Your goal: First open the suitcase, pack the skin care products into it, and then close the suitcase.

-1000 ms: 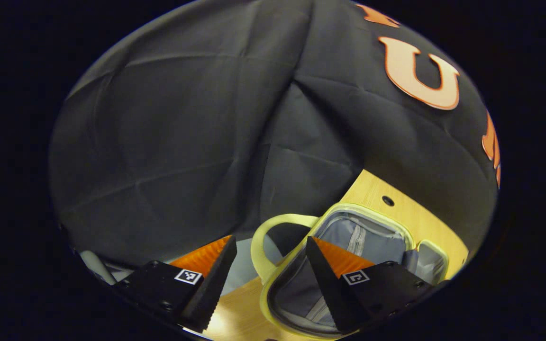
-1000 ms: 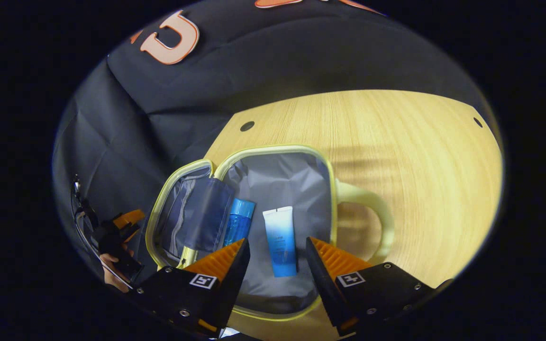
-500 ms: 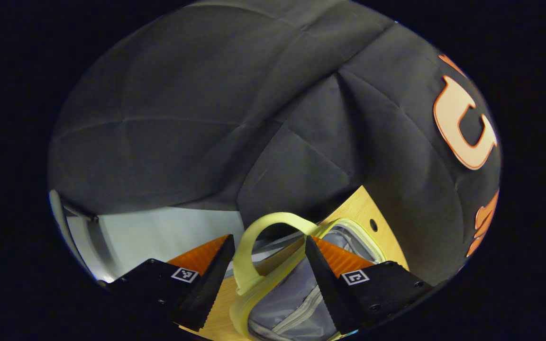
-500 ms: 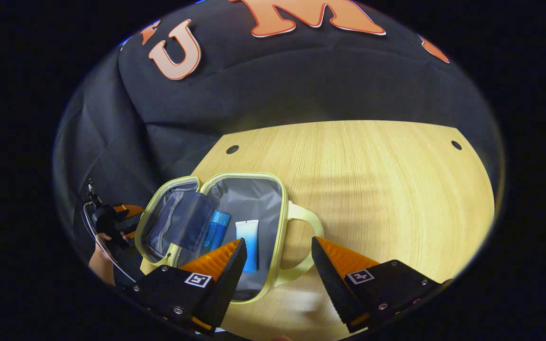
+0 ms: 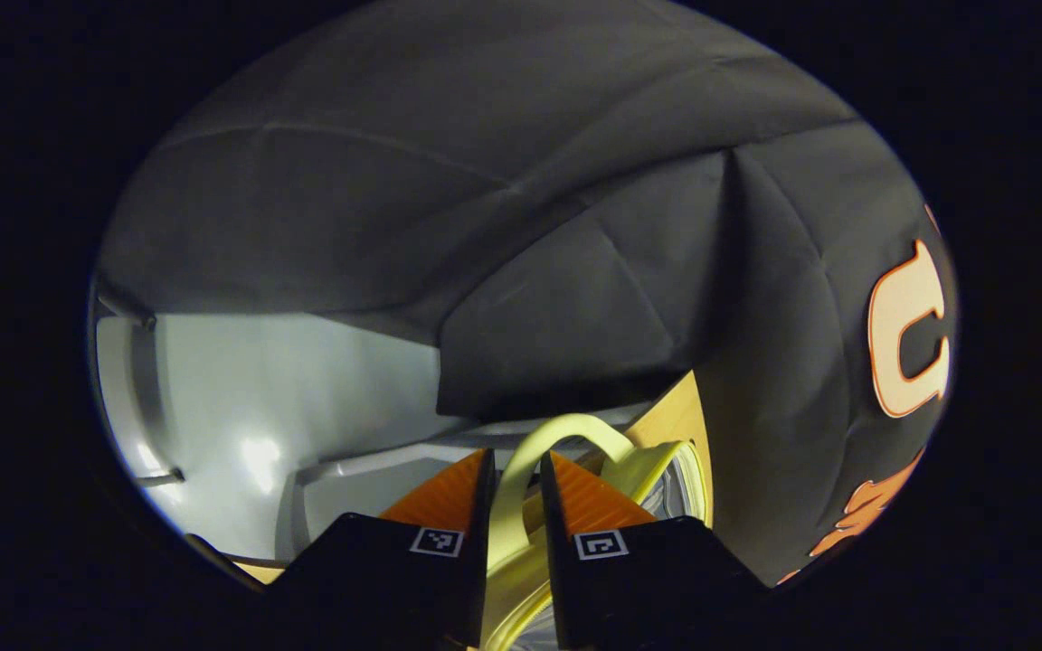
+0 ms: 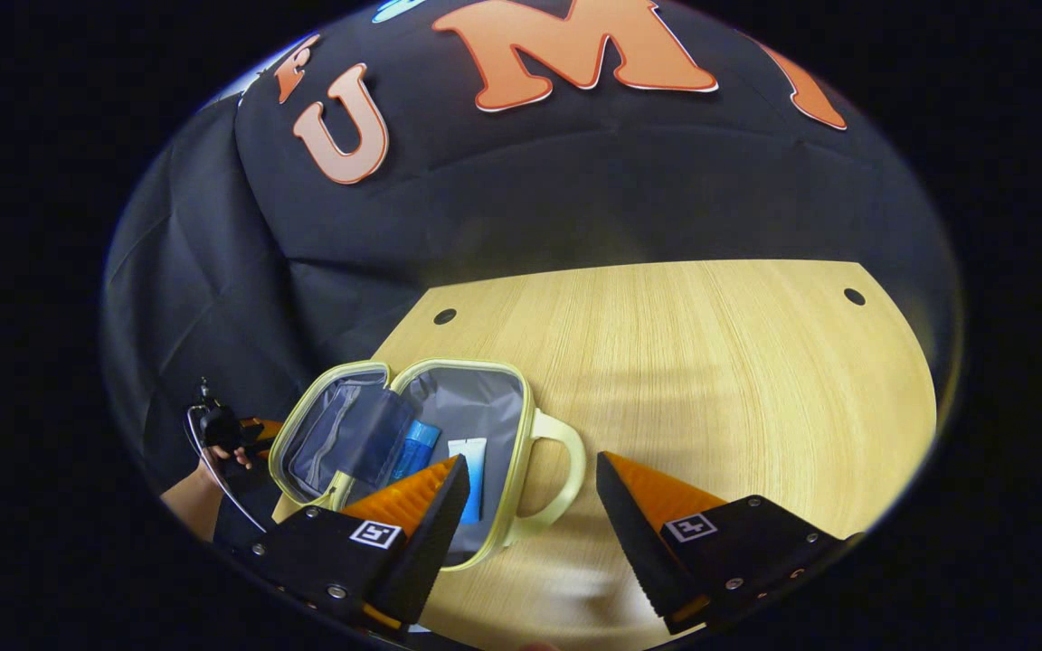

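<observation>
A pale yellow suitcase [image 6: 485,367] lies open on the wooden table [image 6: 711,362], grey lining up. In its right half rest a blue bottle [image 6: 417,443] and a white-and-blue tube [image 6: 469,457]. My right gripper [image 6: 530,470] hangs open above the case's near handle [image 6: 572,452], holding nothing. In the left gripper view, my left gripper [image 5: 516,457] is shut on the lid half's yellow handle loop [image 5: 575,423], beside the lid's rim [image 5: 693,461]. The right gripper view shows the left gripper [image 6: 236,434] and a hand at the case's left side.
The table's right part [image 6: 756,407] is bare wood with small round holes [image 6: 854,296]. Black cloth walls stand close behind and to the left. A pale floor and frame [image 5: 241,407] lie past the table edge in the left gripper view.
My left gripper swung onto the lid's handle and went from open to shut on it. The right gripper drew back and up from the case, staying open.
</observation>
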{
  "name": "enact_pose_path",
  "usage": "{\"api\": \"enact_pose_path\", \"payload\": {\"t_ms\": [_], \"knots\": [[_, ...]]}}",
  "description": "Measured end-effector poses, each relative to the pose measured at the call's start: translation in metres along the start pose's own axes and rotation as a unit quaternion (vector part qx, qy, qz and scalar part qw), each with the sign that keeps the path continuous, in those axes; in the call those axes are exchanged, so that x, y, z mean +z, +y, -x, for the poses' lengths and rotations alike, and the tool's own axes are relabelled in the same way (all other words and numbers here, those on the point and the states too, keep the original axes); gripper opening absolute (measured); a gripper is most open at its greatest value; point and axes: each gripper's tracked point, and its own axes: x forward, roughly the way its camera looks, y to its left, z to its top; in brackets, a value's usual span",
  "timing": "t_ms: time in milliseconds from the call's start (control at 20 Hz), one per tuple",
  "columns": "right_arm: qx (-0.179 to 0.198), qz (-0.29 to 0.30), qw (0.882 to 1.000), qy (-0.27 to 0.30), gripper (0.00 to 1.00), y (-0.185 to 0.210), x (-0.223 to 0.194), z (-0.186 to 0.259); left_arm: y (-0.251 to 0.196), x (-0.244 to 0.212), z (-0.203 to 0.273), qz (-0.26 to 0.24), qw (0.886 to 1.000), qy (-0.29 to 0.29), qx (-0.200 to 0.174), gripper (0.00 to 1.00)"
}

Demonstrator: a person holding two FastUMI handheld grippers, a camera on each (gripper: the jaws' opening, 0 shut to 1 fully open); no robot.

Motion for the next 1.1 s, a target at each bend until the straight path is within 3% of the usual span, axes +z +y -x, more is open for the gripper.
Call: {"api": "enact_pose_path", "payload": {"t_ms": [50,200,300,600,900,1100], "knots": [[-0.004,0.003,1.0,-0.002,0.9,-0.006,0.002,0.003,-0.003,0.002,-0.004,-0.003,1.0,-0.001,-0.012,0.17],[-0.013,-0.001,1.0,-0.013,0.9,-0.019,0.007,0.015,-0.015,0.012,0.006,0.003,0.999,-0.01,-0.045,0.16],[-0.025,-0.006,1.0,-0.016,0.9,-0.032,0.009,0.021,-0.032,0.011,0.017,0.018,0.997,-0.01,-0.069,0.04],[-0.05,-0.026,0.998,-0.03,0.9,-0.045,0.013,0.029,-0.087,0.022,0.063,-0.018,0.988,-0.029,-0.148,0.03],[-0.061,-0.033,0.996,-0.055,0.9,-0.043,0.02,0.036,-0.154,0.015,0.119,-0.08,0.971,-0.045,-0.219,0.02],[-0.071,-0.031,0.995,-0.067,0.9,-0.057,0.023,0.049,-0.192,0.002,0.14,-0.138,0.96,-0.054,-0.238,0.02]]}}
